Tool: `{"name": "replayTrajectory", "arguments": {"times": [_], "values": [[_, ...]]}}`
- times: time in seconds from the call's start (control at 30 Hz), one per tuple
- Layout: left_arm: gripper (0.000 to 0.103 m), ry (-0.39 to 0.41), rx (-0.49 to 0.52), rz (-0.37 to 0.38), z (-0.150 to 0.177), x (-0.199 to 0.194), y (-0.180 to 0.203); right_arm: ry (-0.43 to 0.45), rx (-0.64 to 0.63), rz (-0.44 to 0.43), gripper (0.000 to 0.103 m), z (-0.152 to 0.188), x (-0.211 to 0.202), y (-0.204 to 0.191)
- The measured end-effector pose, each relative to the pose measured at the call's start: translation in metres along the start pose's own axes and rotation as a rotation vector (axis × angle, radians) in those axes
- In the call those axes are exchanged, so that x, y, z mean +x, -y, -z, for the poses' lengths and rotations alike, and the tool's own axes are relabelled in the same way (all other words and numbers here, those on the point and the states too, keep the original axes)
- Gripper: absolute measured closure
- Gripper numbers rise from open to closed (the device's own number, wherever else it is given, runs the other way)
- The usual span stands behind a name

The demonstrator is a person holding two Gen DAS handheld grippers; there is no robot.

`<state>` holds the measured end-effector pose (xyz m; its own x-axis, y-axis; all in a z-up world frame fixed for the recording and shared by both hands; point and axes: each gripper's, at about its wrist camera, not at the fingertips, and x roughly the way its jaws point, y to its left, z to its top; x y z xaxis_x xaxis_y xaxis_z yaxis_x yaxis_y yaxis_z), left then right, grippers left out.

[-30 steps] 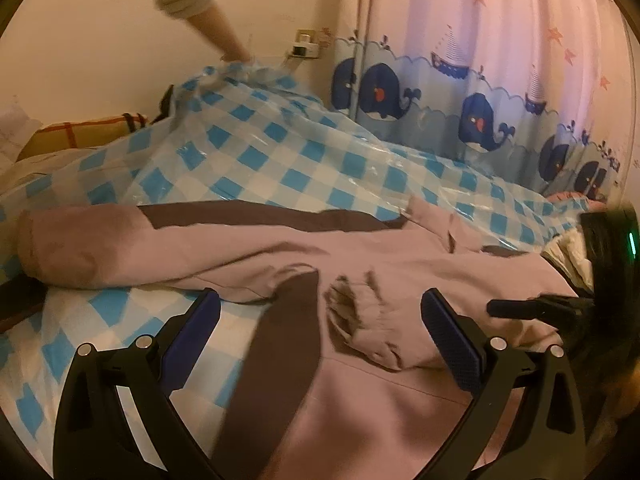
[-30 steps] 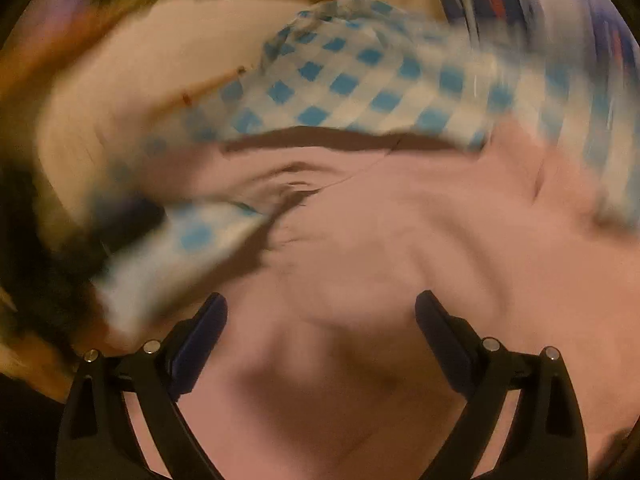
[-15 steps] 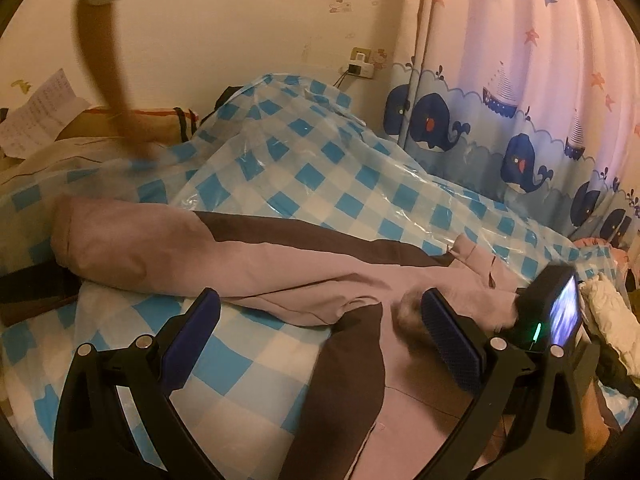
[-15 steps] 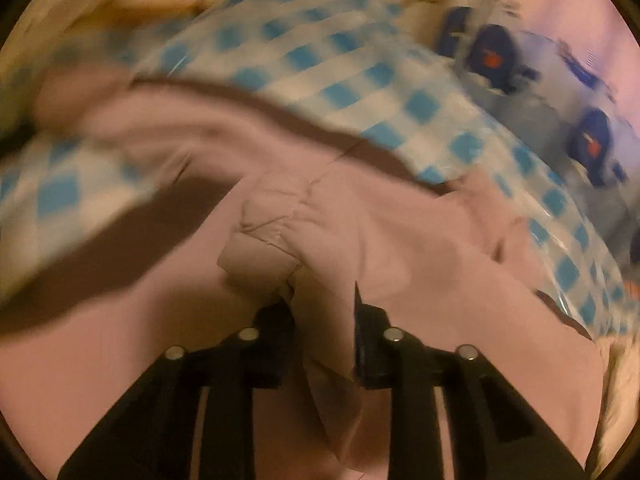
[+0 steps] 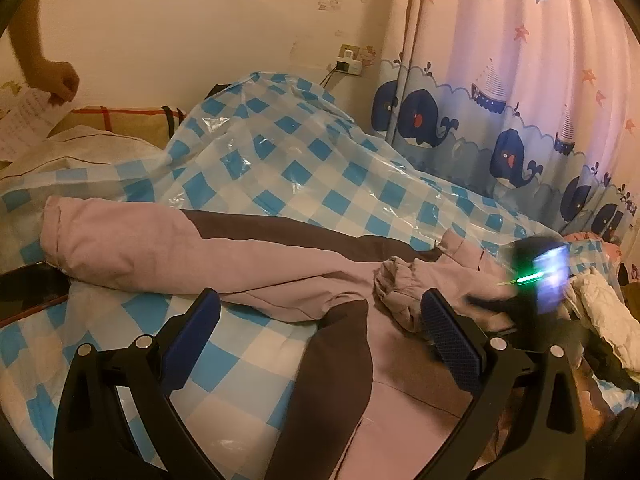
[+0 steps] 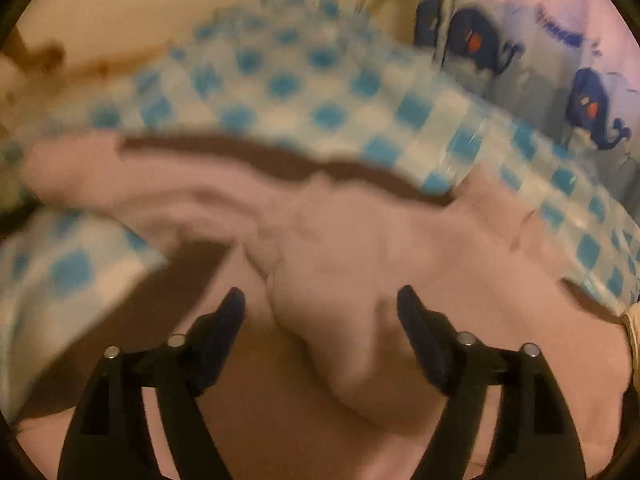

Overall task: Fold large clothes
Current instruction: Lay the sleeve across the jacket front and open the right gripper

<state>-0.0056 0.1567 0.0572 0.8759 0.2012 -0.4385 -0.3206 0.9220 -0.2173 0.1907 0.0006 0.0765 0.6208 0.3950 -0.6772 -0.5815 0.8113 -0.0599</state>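
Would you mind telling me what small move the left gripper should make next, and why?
Probably move the left gripper forward and left to the outstretched sleeve and close on it. Its jaws stand open and empty, the right gripper is open too, above a sleeve bunched on the jacket, and that long sleeve lies unfolded across the checked sheet.

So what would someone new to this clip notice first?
Probably the big pink jacket with brown panels, sprawled across the blue-checked plastic sheet that covers the bed, one sleeve stretched out to the left. Next, the whale-print curtain at the right. Both sets of tongs, left and right, hang open over the jacket, holding nothing.
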Motion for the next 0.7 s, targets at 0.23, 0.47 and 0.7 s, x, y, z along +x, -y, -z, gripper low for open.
{"name": "replayTrajectory", "arguments": {"times": [0.23,0.47,0.7], "values": [[0.006,-0.012,0.022,0.006,0.005,0.002,0.01,0.056,0.389,0.206,0.023,0.015,-0.048,0.163],[0.006,-0.032,0.05,-0.001,0.009,0.009,0.014,-0.213,0.625,0.195,0.023,0.095,0.021,0.232],[0.006,-0.055,0.055,-0.005,0.011,0.013,0.014,-0.035,0.561,0.258,0.019,0.072,-0.031,0.203]]}}
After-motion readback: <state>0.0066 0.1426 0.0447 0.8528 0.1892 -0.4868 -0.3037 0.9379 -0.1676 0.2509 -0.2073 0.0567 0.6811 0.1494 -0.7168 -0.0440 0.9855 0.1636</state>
